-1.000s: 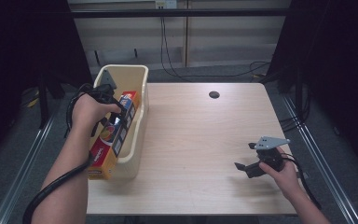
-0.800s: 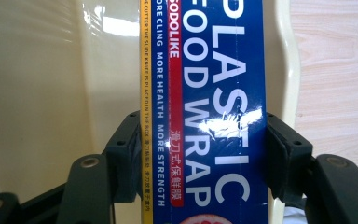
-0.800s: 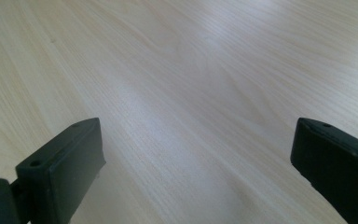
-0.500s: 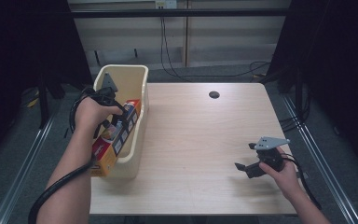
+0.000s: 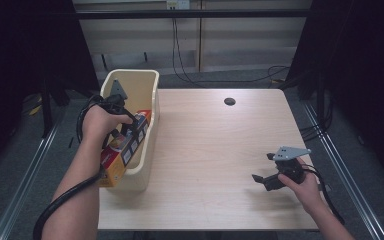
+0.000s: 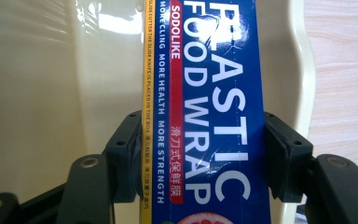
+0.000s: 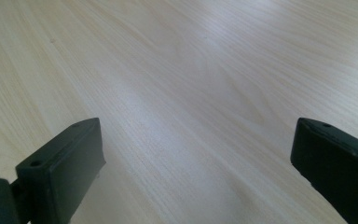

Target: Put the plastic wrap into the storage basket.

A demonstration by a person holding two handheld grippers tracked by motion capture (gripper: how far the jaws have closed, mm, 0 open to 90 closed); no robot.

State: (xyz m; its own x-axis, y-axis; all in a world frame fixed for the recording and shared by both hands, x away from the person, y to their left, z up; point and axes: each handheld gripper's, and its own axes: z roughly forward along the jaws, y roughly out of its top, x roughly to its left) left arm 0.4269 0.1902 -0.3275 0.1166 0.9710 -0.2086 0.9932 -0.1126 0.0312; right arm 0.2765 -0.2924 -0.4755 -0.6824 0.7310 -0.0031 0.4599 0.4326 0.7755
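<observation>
Blue "SODOLIKE PLASTIC FOOD WRAP" box (image 6: 205,112) sits clamped in left hand-held gripper (image 6: 200,158); right hand-held gripper (image 7: 196,168) gapes.

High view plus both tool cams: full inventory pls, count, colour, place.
plastic wrap box: 1, blue with a yellow edge and white lettering, clamped between the left tool's jaws, lying over the bin's near rim with its near end sticking out
bin: 1, cream plastic, at the table's left edge
table: 1, light wood, centre of the high view
grommet hole: 1, dark, far middle of the table top
cables: several, black, on the floor behind the table
left tool: 1, black, shut on the box over the bin
right tool: 1, black with a grey plate on top, jaws apart, low over the table's near right
forearms: 2, entering from the bottom edge, each hand holding a tool
</observation>
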